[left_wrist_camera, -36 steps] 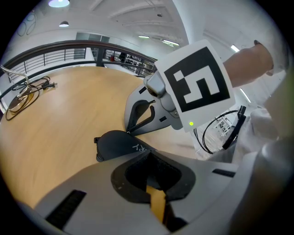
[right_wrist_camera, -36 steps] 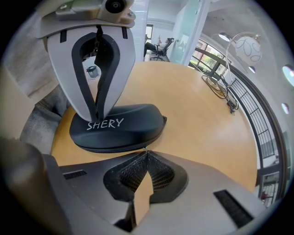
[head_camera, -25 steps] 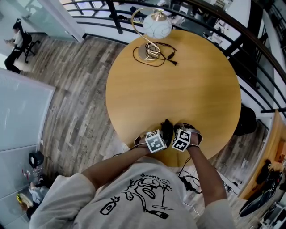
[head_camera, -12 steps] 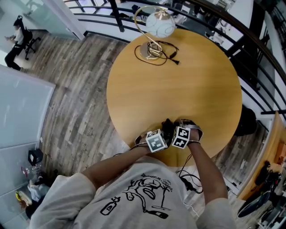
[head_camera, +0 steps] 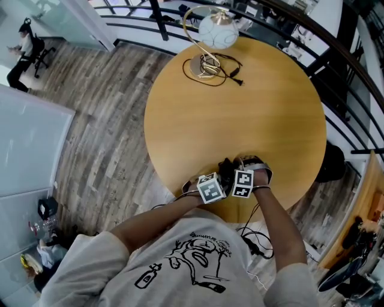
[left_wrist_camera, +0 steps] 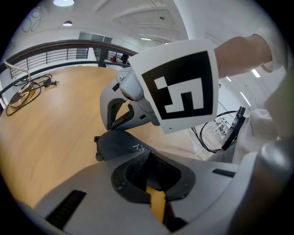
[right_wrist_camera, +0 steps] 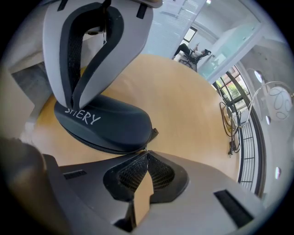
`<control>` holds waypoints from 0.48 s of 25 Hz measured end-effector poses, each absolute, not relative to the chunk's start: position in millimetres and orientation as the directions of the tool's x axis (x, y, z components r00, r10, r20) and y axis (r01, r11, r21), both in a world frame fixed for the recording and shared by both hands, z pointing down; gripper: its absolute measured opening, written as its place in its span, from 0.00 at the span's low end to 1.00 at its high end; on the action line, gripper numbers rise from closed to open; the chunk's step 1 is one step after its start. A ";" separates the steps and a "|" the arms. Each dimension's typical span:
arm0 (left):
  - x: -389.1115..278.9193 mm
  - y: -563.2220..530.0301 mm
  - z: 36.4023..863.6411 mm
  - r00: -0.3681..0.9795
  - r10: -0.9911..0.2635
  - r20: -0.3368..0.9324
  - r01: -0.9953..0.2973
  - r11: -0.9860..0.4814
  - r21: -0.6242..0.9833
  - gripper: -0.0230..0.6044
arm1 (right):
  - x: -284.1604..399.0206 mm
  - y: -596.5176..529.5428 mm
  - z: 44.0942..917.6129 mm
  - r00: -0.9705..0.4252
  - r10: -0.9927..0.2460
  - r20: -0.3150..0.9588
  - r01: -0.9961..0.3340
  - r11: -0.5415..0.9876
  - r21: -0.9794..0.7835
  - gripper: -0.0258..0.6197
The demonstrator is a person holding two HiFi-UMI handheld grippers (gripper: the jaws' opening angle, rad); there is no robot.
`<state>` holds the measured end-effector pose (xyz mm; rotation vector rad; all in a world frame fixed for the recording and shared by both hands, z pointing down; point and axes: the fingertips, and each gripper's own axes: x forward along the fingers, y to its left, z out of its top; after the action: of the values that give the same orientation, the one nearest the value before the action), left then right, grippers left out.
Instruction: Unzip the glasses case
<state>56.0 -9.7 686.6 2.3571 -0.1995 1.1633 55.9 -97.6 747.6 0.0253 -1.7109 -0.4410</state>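
While my left tongs are clamping the glasses case at the near edge of the table, my right tongs are pinching its zipper pull (so it seems), so I am aiming to draw along the seam, never upward.

Round light-wood table, centre of the head view. White globe lamp on a brass arm and coiled black cable, set at the table's upper edge. Grey wood-plank floor, seen at left. Black metal railing, run along top and right. Frosted glass partition, placed at far left.
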 end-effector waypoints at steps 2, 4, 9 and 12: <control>55.3 -9.4 686.7 0.624 0.088 0.777 -0.341 -0.864 0.371 0.05 | 54.9 -98.5 747.4 -0.198 -0.275 0.941 0.225 0.921 0.317 0.08; 55.0 -9.4 686.7 0.623 0.086 0.778 -0.337 -0.867 0.366 0.05 | 55.2 -99.0 746.9 -0.202 -0.285 0.937 0.200 0.925 0.324 0.08; 56.0 -8.5 686.3 0.621 0.082 0.779 -0.311 -0.887 0.341 0.05 | 73.1 -97.0 749.5 -0.185 -0.285 0.940 0.053 0.953 0.299 0.08; 52.8 -10.0 686.0 0.634 0.070 0.770 -0.308 -0.891 0.334 0.05 | 95.7 -91.6 751.1 -0.200 -0.263 0.944 -0.179 0.957 0.228 0.08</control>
<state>52.8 -10.0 686.0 2.4172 -0.1878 1.1658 95.7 -91.6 751.1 0.3287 -1.7821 -0.0780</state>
